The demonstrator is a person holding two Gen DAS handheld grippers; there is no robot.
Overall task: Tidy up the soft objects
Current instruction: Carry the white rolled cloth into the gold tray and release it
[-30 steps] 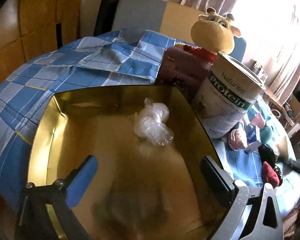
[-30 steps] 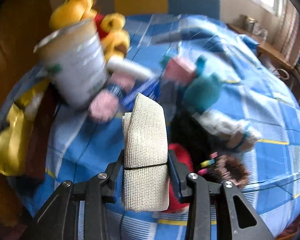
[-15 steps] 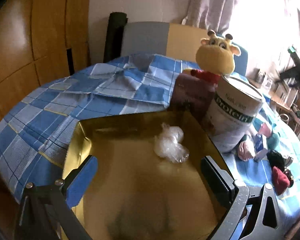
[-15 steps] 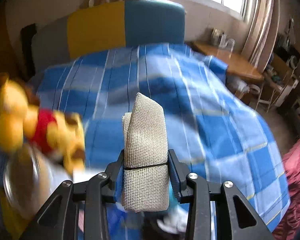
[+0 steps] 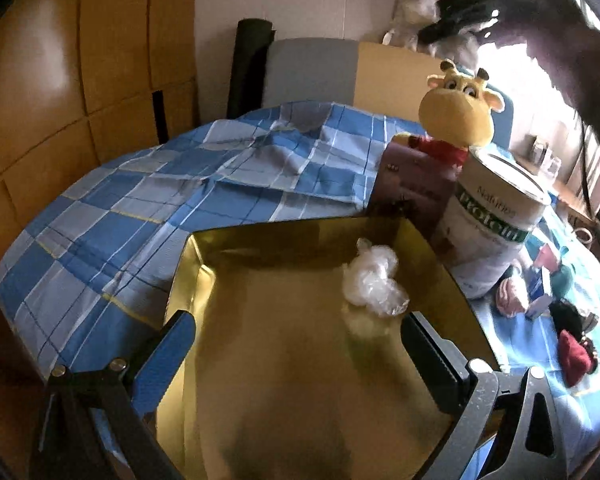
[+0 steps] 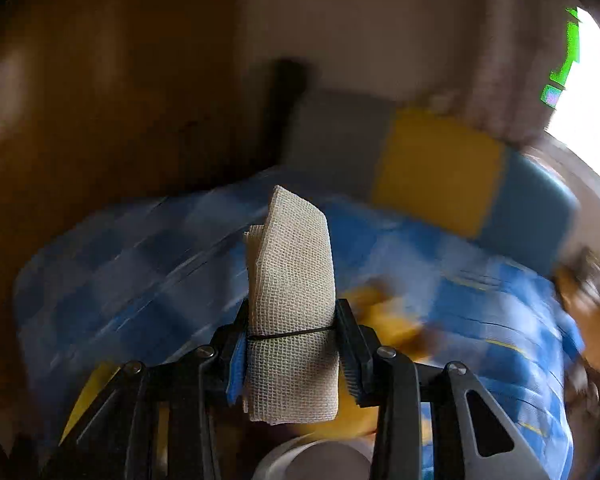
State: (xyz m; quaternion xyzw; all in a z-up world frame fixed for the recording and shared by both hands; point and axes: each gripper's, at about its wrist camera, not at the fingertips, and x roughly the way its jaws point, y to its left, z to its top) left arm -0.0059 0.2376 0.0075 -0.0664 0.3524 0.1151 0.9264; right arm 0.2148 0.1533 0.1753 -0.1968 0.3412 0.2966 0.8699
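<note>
My left gripper (image 5: 296, 344) is open and empty, hovering over a shiny gold tray (image 5: 204, 280). A crumpled clear plastic wad (image 5: 374, 282) lies at the tray's far right. My right gripper (image 6: 292, 340) is shut on a folded beige gauze cloth (image 6: 292, 280) bound by a black band, held high above the blue checked tablecloth (image 6: 480, 320). That view is blurred with motion. The right gripper and arm show as a dark blur in the left wrist view (image 5: 540, 28), top right. Small soft items, pink (image 5: 512, 300), black (image 5: 568, 312) and red (image 5: 576, 360), lie right of the tray.
A yellow giraffe plush (image 5: 456, 116) sits behind a maroon box (image 5: 416, 192) and a white protein tin (image 5: 496, 228), right of the tray. The blue checked cloth (image 5: 180, 200) covers the table. A grey, yellow and blue chair back (image 6: 440, 160) stands beyond it.
The right gripper swung up and leftward with the gauze cloth, from above the small items to high over the tin and tray side. The left gripper rose and drew back slightly.
</note>
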